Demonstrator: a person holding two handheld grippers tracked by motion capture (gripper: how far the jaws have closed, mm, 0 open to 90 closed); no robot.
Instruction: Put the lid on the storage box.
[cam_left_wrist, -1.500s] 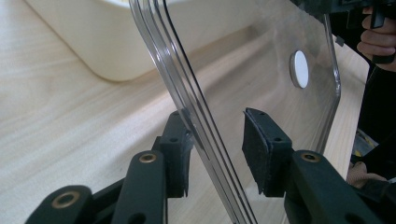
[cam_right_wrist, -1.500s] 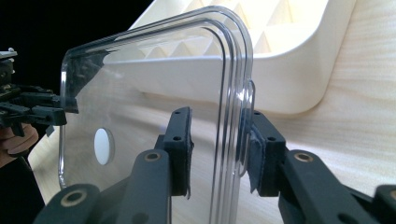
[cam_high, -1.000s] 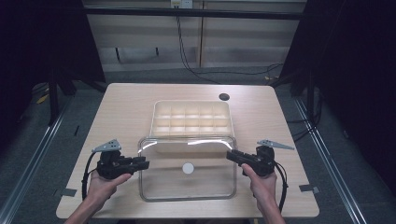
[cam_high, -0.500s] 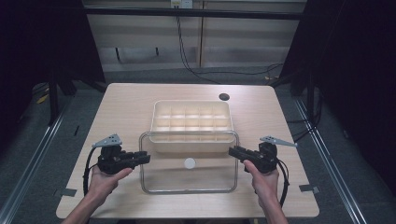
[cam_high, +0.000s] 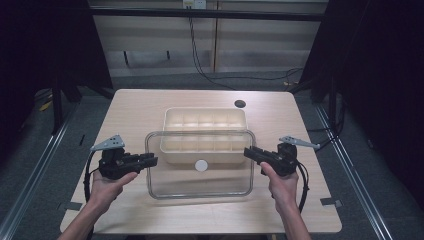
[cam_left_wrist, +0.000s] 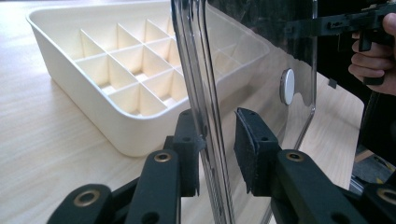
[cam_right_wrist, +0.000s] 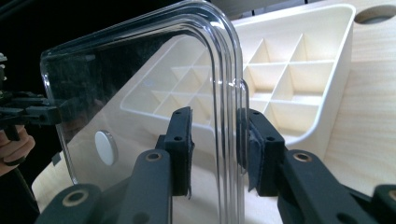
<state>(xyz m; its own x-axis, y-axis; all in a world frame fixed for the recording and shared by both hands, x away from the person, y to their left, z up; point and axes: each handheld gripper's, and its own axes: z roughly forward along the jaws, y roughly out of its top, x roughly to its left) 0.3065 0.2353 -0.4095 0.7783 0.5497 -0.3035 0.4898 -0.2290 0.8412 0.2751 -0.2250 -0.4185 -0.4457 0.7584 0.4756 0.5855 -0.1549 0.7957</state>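
Lid: clear rectangular plastic lid (cam_high: 200, 165) with a white round knob (cam_high: 201, 165), held above the light wooden surface (cam_high: 145, 105), over the near edge of the cream compartment tray (cam_high: 205, 132).
Long axis: left to right, roughly level.
Left gripper (cam_high: 151, 161): jaws pinching the lid's left edge, just closed.
Right gripper (cam_high: 249, 153): jaws pinching its right edge.
Room: bare surface left, right, near.

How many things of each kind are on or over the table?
Clear plastic lid: 1
Cream compartment tray: 1
Black grippers, left gripper and right gripper: 2
Total: 4
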